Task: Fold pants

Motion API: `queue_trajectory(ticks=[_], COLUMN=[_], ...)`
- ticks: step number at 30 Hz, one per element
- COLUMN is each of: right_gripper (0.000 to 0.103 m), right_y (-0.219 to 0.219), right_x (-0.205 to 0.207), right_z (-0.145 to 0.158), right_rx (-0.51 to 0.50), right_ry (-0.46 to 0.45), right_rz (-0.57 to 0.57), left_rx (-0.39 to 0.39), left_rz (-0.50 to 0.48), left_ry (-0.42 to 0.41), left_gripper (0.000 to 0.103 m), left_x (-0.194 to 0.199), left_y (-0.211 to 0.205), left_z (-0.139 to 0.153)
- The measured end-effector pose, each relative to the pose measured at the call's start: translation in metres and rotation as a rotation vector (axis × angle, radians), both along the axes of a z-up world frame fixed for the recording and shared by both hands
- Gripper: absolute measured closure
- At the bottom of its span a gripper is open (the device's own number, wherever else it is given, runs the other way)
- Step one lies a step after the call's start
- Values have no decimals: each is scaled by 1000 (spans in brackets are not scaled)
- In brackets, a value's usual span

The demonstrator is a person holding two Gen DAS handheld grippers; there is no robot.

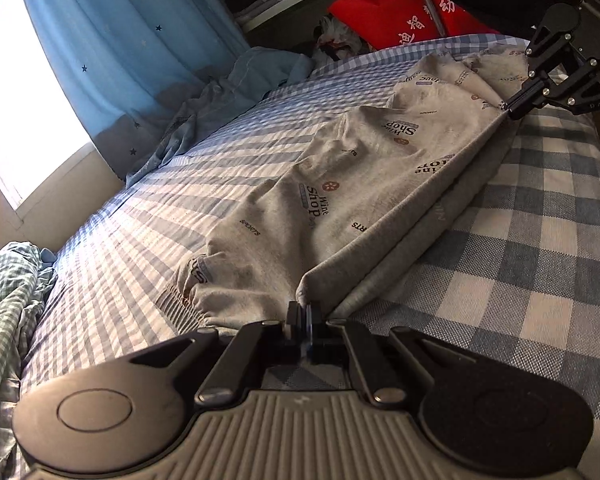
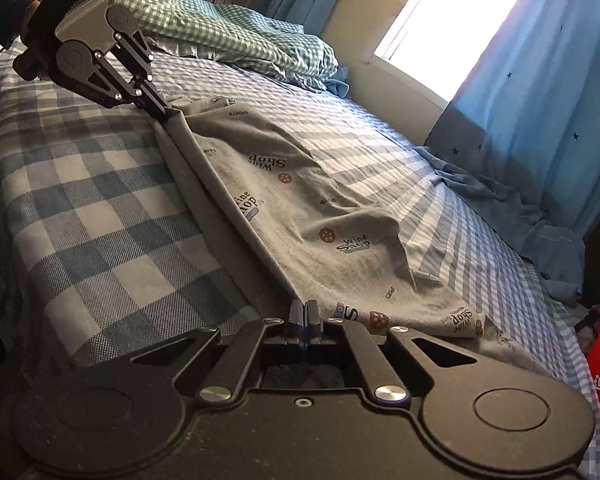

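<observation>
Pants, grey with printed "Wine Shop" and "SPORTS" lettering, run across the left wrist view from the bottom centre to the upper right, lying on a blue-and-white checked bedsheet. Left gripper, at the bottom centre, has its jaws pinched tight on one end of a taut doubled edge of the cloth. At the upper right the right gripper clamps the other end of that same edge. The edge is lifted just above the sheet, while the rest of the garment trails to the left of it, rumpled and with a gathered elastic end near the bottom centre. A blue curtain hangs in the upper left.

Seen from the right wrist view, the pants stretch from the bottom centre to the upper left. The right gripper is closed on the near end, and the left gripper holds the far end, with a sleeve behind it at the upper left edge. A checked quilt is bunched at the top.

By my reading, 1 lengthwise fold looks roughly in place, with 2 layers showing along the held edge, though the wrinkled far side hides how well the legs line up. Still left: laying the edge down, smoothing, and folding the length across.
</observation>
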State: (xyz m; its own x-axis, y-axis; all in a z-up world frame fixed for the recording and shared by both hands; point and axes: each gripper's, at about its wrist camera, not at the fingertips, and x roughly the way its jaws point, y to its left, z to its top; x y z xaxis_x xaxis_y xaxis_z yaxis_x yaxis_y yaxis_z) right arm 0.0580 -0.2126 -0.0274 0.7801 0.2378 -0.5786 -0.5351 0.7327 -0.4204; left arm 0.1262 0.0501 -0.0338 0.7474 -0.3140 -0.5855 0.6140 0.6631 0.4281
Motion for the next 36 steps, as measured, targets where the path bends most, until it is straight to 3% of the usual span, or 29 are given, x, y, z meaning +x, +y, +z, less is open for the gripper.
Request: queue_trajectory(ticks=[3,6,7,8,9,10,14,15,16,18,21,26,31,36], right_gripper=[103,103,103,103,101,95,70,54,34,13,2,1,1,1], right_y=[0,-2,-1,-1,-1,-2,-7,-11,-16,-27,-42,-77,-134,-206], right_x=[0,0,1,1,1,0,-6,-7,-9,-13,-23,-37,-46,-33], right_z=[-4,-9,-10,-12,-14,-15,-17,-15,-13,-10,-6,-7,-4,7], right_rx=[5,14,15,19,24,27,78,111,156,233,308,372,447,454], right_ry=[10,15,16,23,28,21,-12,-16,-24,-32,-55,-78,-74,-60], right_rz=[-3,-10,-13,-15,-16,-21,-85,-111,-144,-193,-267,-393,-518,-613], left_rx=[-3,-25,-40,-54,-85,-119,-194,-213,-230,-243,-263,-340,-393,-336], left_rz=[5,19,29,36,34,27,63,76,85,102,112,108,34,-74], left_ry=[15,39,48,52,54,52,54,50,41,31,40,85,122,98], left_gripper=[101,89,72,62,42,28,7,2,0,0,0,0,0,0], left_x=[-1,-2,-4,-6,-9,-13,-27,-31,-33,-36,-34,-17,8,25], left_y=[1,4,5,6,7,7,1,-3,-8,-19,-44,-99,-169,-254], left_z=[-1,-1,0,2,5,8,17,20,22,26,30,36,38,30])
